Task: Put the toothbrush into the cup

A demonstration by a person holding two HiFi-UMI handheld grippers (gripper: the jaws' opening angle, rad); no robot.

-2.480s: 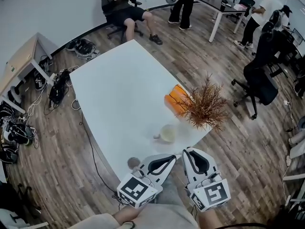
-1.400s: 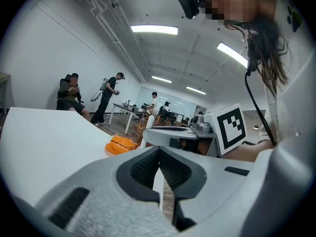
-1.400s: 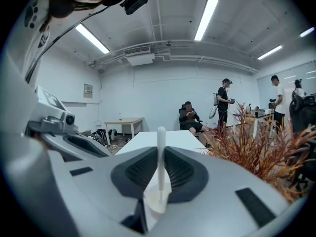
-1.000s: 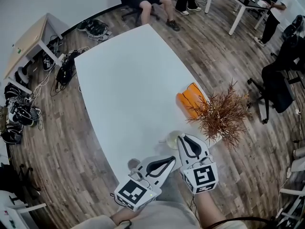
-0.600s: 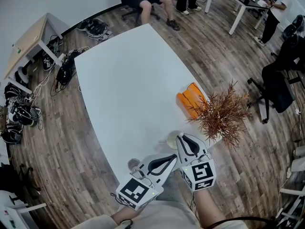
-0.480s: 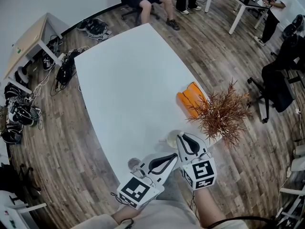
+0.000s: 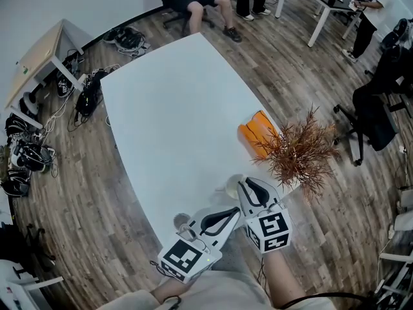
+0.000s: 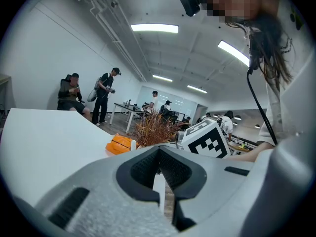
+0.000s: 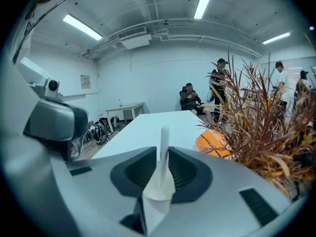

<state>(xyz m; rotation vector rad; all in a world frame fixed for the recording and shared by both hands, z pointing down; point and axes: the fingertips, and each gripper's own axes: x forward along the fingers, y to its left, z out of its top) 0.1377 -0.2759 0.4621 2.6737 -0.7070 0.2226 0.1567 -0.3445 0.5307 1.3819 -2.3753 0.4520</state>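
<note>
Clamping toothbrush (image 9: pixel 163 132) in right tool (image 9: pixel 162 153), cup (image 7: pixel 230 185) nearby

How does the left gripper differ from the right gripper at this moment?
The right gripper is shut on a white toothbrush; the left gripper is shut on nothing. The right gripper points at the cup, close beside it; the left gripper lies slanted, nearer the edge of the table. Both are grey with black pads.

You have open desk (image 7: pixel 168 115) ahead and to the left. On the right, the dried plant (image 7: pixel 298 150) and orange bundle (image 7: pixel 255 129) stand near the cup (image 7: pixel 232 185).
</note>
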